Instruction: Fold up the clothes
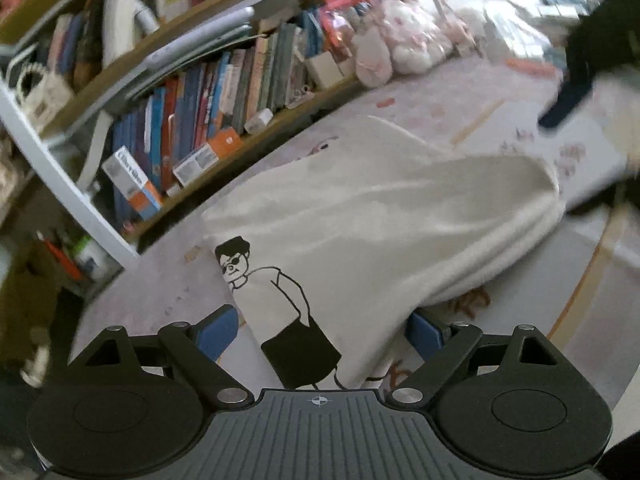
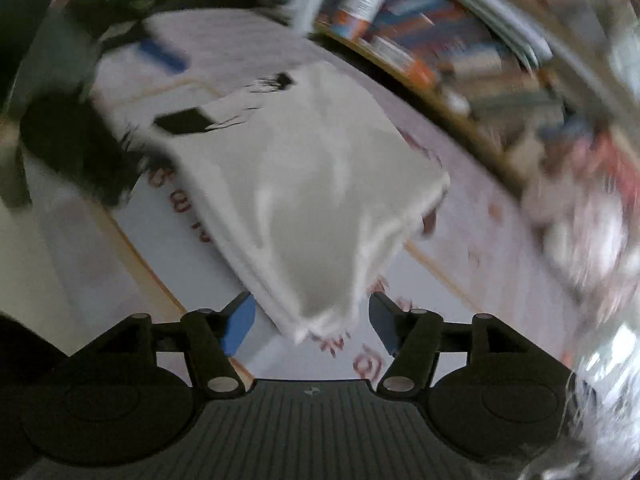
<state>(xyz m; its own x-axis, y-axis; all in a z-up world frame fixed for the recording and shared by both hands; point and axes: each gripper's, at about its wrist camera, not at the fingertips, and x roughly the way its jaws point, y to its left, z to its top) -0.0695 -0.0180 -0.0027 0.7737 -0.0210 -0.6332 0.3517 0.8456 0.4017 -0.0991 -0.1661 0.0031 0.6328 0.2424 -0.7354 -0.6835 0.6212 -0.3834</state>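
Left wrist view: the left tool stands wide, released, over the folded cream cotton T-shirt with a black cartoon figure lying on the pale patterned mat.

Right wrist view: the right tool is parted, a corner of the T-shirt between its blue pads, untouched.

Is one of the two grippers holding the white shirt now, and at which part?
Neither holds it. The shirt lies between the open jaws of the left gripper and the right gripper, unpressed.

No lettering is sharp enough to read.
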